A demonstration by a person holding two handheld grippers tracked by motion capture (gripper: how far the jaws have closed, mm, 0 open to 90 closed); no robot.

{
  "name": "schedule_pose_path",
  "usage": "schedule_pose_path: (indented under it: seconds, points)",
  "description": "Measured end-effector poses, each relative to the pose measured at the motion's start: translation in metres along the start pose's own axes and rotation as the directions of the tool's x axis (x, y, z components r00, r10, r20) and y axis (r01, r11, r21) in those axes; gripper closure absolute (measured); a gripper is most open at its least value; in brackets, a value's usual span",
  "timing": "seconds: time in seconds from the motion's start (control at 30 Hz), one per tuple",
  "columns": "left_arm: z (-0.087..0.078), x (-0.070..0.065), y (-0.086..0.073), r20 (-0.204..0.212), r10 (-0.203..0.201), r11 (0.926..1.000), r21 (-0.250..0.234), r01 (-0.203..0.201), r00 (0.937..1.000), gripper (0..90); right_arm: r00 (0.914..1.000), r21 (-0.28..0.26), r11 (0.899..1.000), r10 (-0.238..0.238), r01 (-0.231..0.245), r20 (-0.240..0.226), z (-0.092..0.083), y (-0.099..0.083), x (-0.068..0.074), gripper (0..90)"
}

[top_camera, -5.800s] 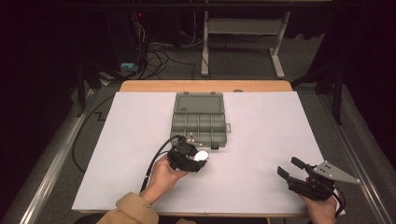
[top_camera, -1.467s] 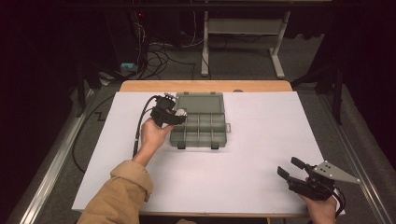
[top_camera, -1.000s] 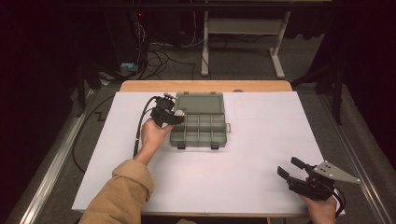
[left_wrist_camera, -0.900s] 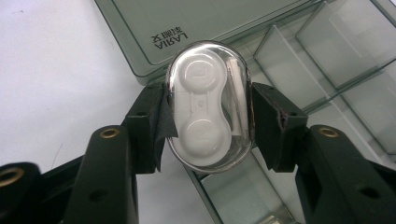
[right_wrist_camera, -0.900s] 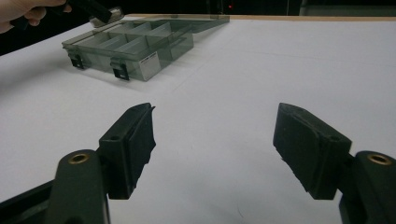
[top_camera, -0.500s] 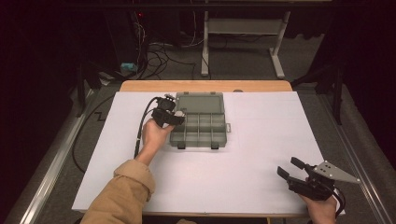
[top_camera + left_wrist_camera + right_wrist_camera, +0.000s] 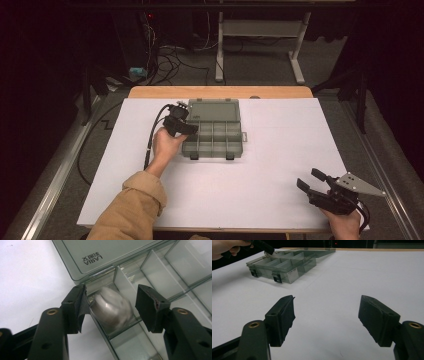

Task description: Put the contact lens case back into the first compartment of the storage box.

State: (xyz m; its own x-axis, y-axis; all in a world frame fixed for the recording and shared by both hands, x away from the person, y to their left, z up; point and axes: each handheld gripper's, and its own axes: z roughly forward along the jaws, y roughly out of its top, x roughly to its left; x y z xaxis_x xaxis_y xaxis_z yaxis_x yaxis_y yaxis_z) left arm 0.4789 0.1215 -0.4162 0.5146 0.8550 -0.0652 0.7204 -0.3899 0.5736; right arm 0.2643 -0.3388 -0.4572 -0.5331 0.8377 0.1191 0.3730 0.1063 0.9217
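White tabletop; left tool (image 7: 111,306), jaws just widened, brackets a blurred, seemingly silvery rounded piece (image 7: 111,308).

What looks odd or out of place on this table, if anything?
Nothing is spilled or broken. The only oddity: a blurred, silvery rounded object sits in a corner compartment of the open organizer box, between the left gripper jaws, which have just been opening. The blur hides what it is.
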Motion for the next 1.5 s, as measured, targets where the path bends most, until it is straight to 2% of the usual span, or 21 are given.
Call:
schedule_pose_path:
  seconds: [0.13, 0.47, 0.7, 0.8, 0.83, 0.9, 1.03, 1.1, 1.5]
  points:
    - [-0.004, 0.0, -0.001, 0.002, 0.001, 0.9999, -0.014, -0.001, 1.0, 44.4, 1.0, 0.001, 1.0, 0.0, 0.0, -0.001, 0.0, 0.0, 0.0, 29.2]
    - [-0.015, 0.0, -0.006, -0.001, 0.02, 0.9995, -0.023, -0.02, 0.9998, 63.8, 1.0, 0.0, 1.0, -0.001, 0.001, 0.0, 0.0, 0.0, 0.0, 29.2]
    - [-0.015, 0.004, -0.01, 0.011, 0.008, 0.9997, -0.025, -0.008, 0.9999, 68.2, 1.0, 0.001, 1.0, -0.001, 0.001, 0.001, 0.0, 0.0, 0.001, 29.2]
    - [-0.012, 0.001, -0.012, 0.03, 0.026, 0.9997, -0.002, -0.026, 0.9992, 70.8, 1.0, 0.002, 1.0, -0.001, 0.001, 0.002, 0.001, 0.0, 0.0, 29.2]
    - [-0.01, -0.001, -0.012, 0.018, 0.037, 0.9993, 0.008, -0.037, 0.9992, 71.4, 1.0, 0.003, 1.0, 0.001, -0.001, 0.001, 0.001, 0.0, 0.001, 29.2]
    - [-0.01, -0.002, -0.012, 0.004, 0.038, 0.9993, -0.001, -0.038, 0.9993, 71.0, 1.0, 0.002, 1.0, -0.001, 0.001, 0.001, 0.0, 0.0, 0.001, 29.2]
    - [-0.01, 0.004, -0.013, 0.043, 0.006, 1.0, -0.004, -0.005, 0.9991, 71.2, 1.0, 0.001, 1.0, 0.0, 0.0, 0.001, 0.0, 0.0, 0.001, 29.2]
    - [-0.011, 0.004, -0.014, 0.035, 0.008, 0.9999, -0.013, -0.008, 0.9994, 70.5, 1.0, 0.0, 1.0, -0.001, 0.001, 0.001, 0.0, 0.0, 0.0, 29.2]
    - [-0.028, 0.007, -0.021, 0.058, -0.008, 0.9967, -0.081, 0.013, 0.9983, 52.6, 1.0, 0.001, 1.0, -0.003, 0.003, 0.003, 0.0, 0.0, 0.001, 29.2]
